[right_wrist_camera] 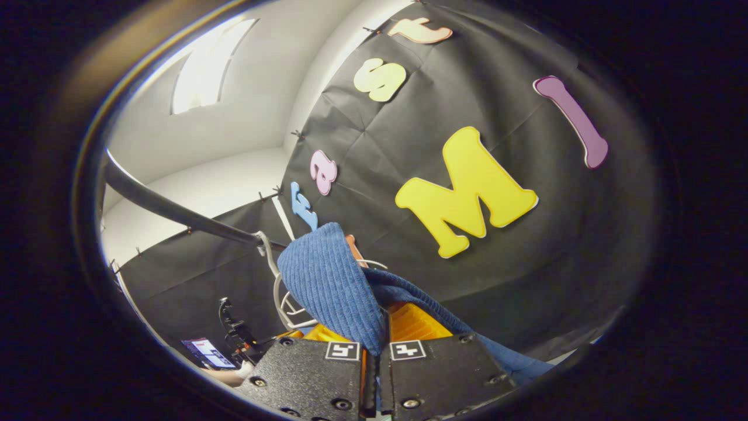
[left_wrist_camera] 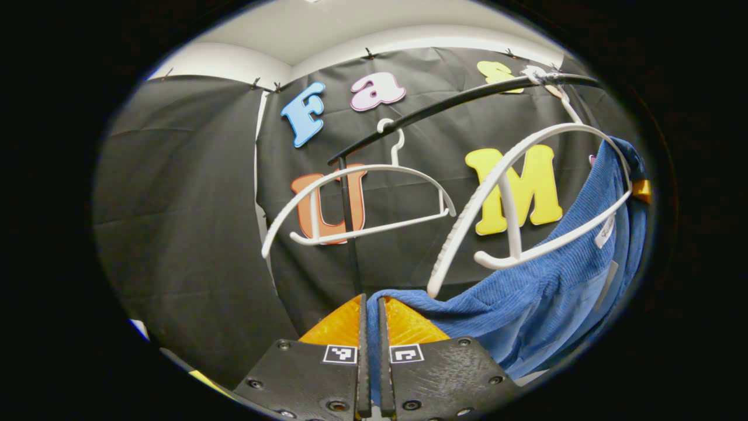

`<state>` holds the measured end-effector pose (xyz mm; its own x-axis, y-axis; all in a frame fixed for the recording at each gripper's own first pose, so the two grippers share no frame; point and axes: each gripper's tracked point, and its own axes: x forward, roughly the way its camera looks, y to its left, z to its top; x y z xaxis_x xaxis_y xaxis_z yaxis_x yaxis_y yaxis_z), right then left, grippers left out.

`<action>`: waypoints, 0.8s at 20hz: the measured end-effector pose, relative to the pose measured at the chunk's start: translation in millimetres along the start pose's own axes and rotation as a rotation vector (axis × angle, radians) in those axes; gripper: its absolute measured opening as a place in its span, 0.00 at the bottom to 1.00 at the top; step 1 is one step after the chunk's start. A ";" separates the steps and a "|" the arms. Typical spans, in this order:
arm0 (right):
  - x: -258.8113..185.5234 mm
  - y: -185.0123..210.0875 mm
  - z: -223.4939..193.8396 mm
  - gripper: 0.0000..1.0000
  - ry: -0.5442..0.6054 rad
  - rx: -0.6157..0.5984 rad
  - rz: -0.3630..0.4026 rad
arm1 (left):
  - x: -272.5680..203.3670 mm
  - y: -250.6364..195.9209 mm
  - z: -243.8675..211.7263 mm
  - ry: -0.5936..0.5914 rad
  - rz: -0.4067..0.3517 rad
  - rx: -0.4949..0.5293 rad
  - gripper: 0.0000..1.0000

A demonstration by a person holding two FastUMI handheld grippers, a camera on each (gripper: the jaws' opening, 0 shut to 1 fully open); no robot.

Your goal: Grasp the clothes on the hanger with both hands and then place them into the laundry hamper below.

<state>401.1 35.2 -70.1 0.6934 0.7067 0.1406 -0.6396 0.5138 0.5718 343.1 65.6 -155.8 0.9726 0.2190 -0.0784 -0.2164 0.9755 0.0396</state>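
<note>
Left gripper view: the left gripper [left_wrist_camera: 369, 313] sits at 6 o'clock with its two orange fingers [left_wrist_camera: 336, 324] drawn almost together, and a thin edge of the blue garment [left_wrist_camera: 526, 304] is pinched between them, so it is clenched on the cloth. From the fingertips the garment runs toward 3 o'clock and climbs to the far shoulder of the near white hanger [left_wrist_camera: 514, 193], where it still lies over the hanger arm. The near end of this hanger, at about 5 o'clock from the centre, is bare and touches the cloth edge. A small white label [left_wrist_camera: 605, 231] is sewn inside the garment; its writing is too small to read. A second, empty white hanger [left_wrist_camera: 356, 202] hangs at the centre from the black rail [left_wrist_camera: 444, 105], well apart from the fingers. Toward 9 o'clock there is open room in front of the black cloth wall [left_wrist_camera: 187, 222].

Right gripper view: the right gripper [right_wrist_camera: 374, 327] at 6 o'clock is also closed on the blue garment [right_wrist_camera: 327, 280], which rises as a ribbed fold above the fingertips and falls away toward 4 o'clock. The rail [right_wrist_camera: 175, 213] crosses at 9 o'clock, with white hanger wire [right_wrist_camera: 280, 298] just behind the fold. Toward 3 o'clock is free space. A lit screen [right_wrist_camera: 207, 354] lies at 7 o'clock. The laundry hamper is not seen here.
</note>
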 end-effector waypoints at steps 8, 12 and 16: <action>-3.5 5.2 3.6 0.06 0.004 0.017 0.025 | 14.5 -22.7 2.3 0.014 -0.180 -0.115 0.00; -1.9 7.1 7.9 0.06 -0.036 0.091 0.066 | 25.2 -19.2 -3.4 0.063 -0.219 -0.152 0.05; 0.6 2.9 13.6 0.06 -0.040 0.132 0.082 | 24.4 -4.9 5.6 0.045 -0.213 -0.167 0.05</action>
<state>404.2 30.5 -57.3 0.6554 0.7220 0.2218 -0.6471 0.3852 0.6579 368.4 66.0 -152.2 0.9938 0.0052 -0.1114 -0.0217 0.9889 -0.1468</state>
